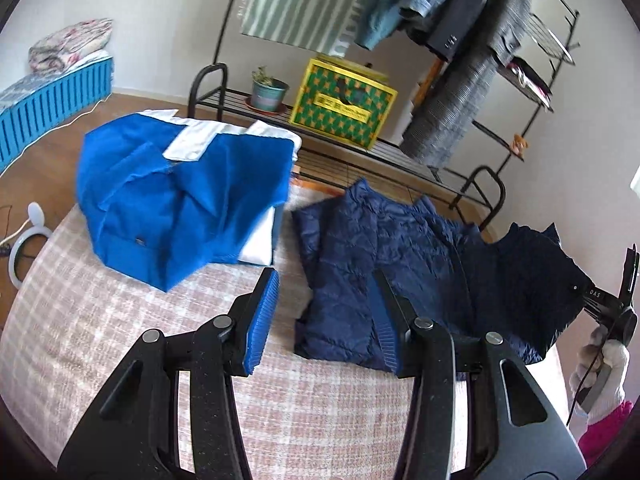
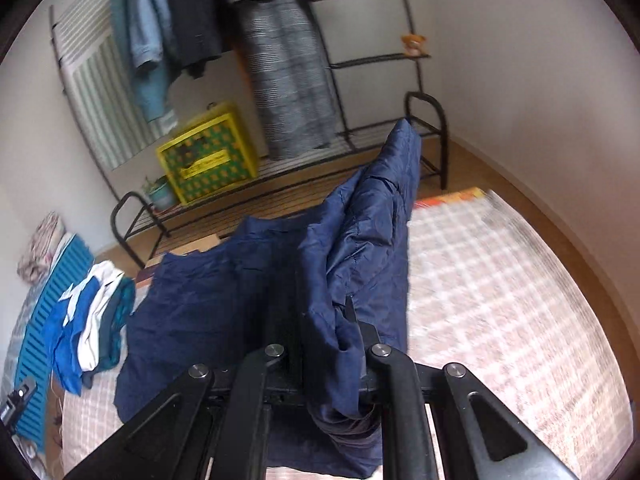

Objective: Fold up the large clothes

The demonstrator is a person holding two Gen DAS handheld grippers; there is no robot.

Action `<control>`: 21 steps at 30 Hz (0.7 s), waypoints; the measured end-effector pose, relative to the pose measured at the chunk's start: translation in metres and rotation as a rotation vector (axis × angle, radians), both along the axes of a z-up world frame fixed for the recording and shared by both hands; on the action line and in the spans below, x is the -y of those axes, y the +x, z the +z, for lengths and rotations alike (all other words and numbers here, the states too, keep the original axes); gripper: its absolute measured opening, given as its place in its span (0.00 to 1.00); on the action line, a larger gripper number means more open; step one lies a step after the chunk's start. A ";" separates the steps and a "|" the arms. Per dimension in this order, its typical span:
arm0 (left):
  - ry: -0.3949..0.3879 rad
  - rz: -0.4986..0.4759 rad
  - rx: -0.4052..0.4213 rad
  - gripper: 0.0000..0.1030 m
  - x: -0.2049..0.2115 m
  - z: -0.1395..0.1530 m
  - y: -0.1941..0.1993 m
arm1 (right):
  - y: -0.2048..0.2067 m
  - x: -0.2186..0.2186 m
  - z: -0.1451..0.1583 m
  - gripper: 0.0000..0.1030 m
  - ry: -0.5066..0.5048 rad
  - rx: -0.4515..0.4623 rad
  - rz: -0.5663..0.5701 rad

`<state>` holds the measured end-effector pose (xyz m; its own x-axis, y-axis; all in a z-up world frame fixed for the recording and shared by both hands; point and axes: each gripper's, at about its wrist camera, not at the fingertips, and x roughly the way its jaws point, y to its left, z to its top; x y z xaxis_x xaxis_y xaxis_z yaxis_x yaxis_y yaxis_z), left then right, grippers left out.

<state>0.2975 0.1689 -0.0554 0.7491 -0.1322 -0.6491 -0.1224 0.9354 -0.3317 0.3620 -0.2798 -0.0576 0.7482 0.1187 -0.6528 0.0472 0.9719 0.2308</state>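
Note:
A dark navy quilted jacket (image 1: 384, 248) lies on the pink checked bed cover (image 1: 120, 320), its right part lifted off the bed. My left gripper (image 1: 324, 292) is open and empty, hovering just above the jacket's near left edge. My right gripper (image 1: 612, 300) shows at the far right of the left wrist view, holding the raised jacket corner. In the right wrist view my right gripper (image 2: 324, 320) is shut on a bunched fold of the navy jacket (image 2: 360, 248), which drapes over and hides its fingers.
A stack of folded blue and white clothes (image 1: 188, 196) sits on the bed to the left of the jacket. Behind stand a black clothes rack (image 1: 360, 152) with hanging garments, a yellow-green box (image 1: 344, 104) and a potted plant (image 1: 268, 90). A blue crate (image 1: 48, 108) is at far left.

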 end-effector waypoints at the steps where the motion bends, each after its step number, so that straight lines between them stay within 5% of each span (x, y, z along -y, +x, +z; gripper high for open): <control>1: -0.001 0.010 0.004 0.46 -0.003 0.001 0.000 | 0.002 -0.014 0.005 0.09 -0.012 0.009 0.024; 10: -0.037 0.093 0.007 0.46 -0.041 0.000 -0.001 | 0.006 -0.148 0.009 0.09 -0.138 0.069 0.277; 21: -0.028 0.138 -0.015 0.46 -0.066 -0.009 -0.001 | -0.005 -0.312 -0.079 0.09 -0.316 -0.013 0.599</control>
